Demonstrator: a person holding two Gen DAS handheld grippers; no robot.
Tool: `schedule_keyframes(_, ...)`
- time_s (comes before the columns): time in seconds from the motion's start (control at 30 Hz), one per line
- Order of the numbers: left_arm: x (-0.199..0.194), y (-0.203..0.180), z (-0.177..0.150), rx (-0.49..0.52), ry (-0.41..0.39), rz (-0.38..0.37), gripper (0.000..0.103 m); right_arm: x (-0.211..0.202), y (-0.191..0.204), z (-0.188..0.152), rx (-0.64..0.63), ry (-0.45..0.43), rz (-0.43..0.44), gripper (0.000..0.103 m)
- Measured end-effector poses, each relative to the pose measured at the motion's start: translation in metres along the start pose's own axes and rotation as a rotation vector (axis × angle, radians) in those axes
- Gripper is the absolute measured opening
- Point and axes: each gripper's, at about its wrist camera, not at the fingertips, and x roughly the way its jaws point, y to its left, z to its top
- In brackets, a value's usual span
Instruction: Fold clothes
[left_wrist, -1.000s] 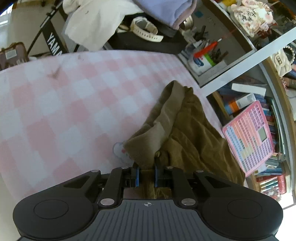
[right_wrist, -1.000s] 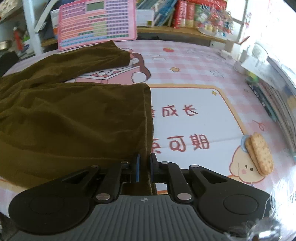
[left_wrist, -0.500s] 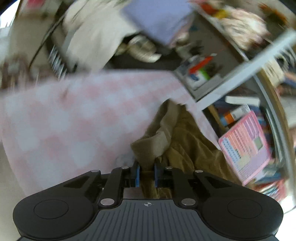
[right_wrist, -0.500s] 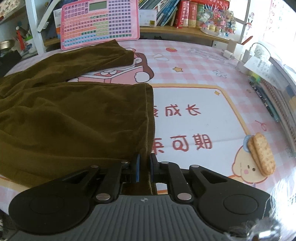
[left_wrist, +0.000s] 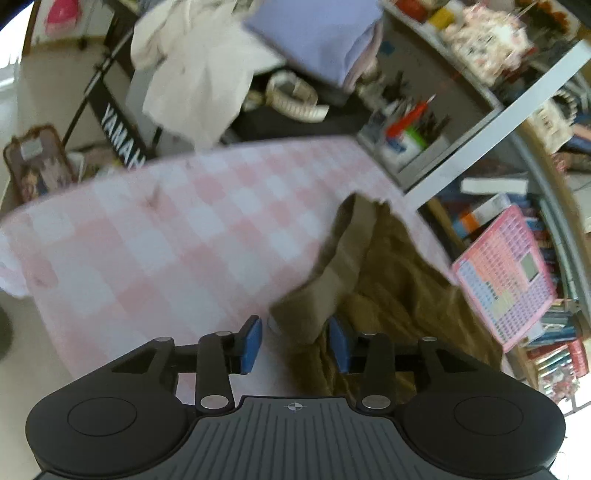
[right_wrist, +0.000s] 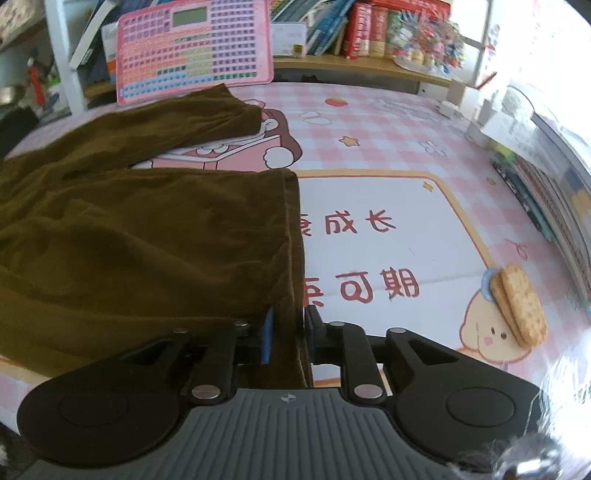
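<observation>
An olive-brown pair of trousers (right_wrist: 147, 229) lies spread on the pink checked tablecloth (right_wrist: 388, 122), its two legs pointing right. My right gripper (right_wrist: 286, 332) is shut on the hem of the near leg. In the left wrist view the waistband end of the trousers (left_wrist: 373, 280) lies bunched on the cloth (left_wrist: 166, 236). My left gripper (left_wrist: 294, 341) is open, its blue pads (left_wrist: 252, 341) apart on either side of the waistband fold.
A pink calculator-like toy board (right_wrist: 194, 48) leans on the bookshelf (right_wrist: 354, 29) behind the table. Stationery lies along the right edge (right_wrist: 535, 192). In the left wrist view, a shelf with pens (left_wrist: 410, 133) and hanging clothes (left_wrist: 195, 70) stand beyond the table edge.
My left gripper has opened and let go of the waistband, which it held shut before. My right gripper stays shut on the hem and has risen slightly.
</observation>
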Motion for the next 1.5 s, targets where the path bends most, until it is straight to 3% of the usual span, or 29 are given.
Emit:
schedule_keyframes(0.17, -0.028, -0.018, -0.004, 0.136, -0.041, -0.021, 0.044, -0.019, 0.002, -0.004, 0.034, -0.030, 0.028, 0.030)
schedule_keyframes(0.37, -0.032, -0.065, -0.032, 0.375, -0.016, -0.017, 0.047, -0.042, 0.010, -0.011, 0.072, -0.063, 0.063, 0.035)
schedule_keyframes(0.57, -0.035, -0.087, -0.057, 0.475, 0.022, -0.049, 0.048, -0.057, 0.016, -0.020, 0.087, -0.081, 0.083, 0.041)
schedule_keyframes(0.93, -0.038, -0.090, -0.066, 0.488, 0.065, -0.073, 0.049, -0.062, 0.021, -0.029, 0.090, -0.066, 0.089, 0.041)
schedule_keyframes(1.0, -0.038, -0.091, -0.067, 0.496, 0.072, -0.069, 0.061, -0.061, 0.024, -0.029, 0.084, -0.062, 0.093, 0.042)
schedule_keyframes(1.1, -0.038, -0.091, -0.069, 0.515, 0.082, -0.055, 0.067, -0.060, 0.027, -0.028, 0.075, -0.051, 0.099, 0.043)
schedule_keyframes(1.5, -0.028, -0.090, -0.065, 0.522, 0.106, -0.032, 0.069, -0.056, 0.032, -0.024, 0.074, -0.036, 0.098, 0.053)
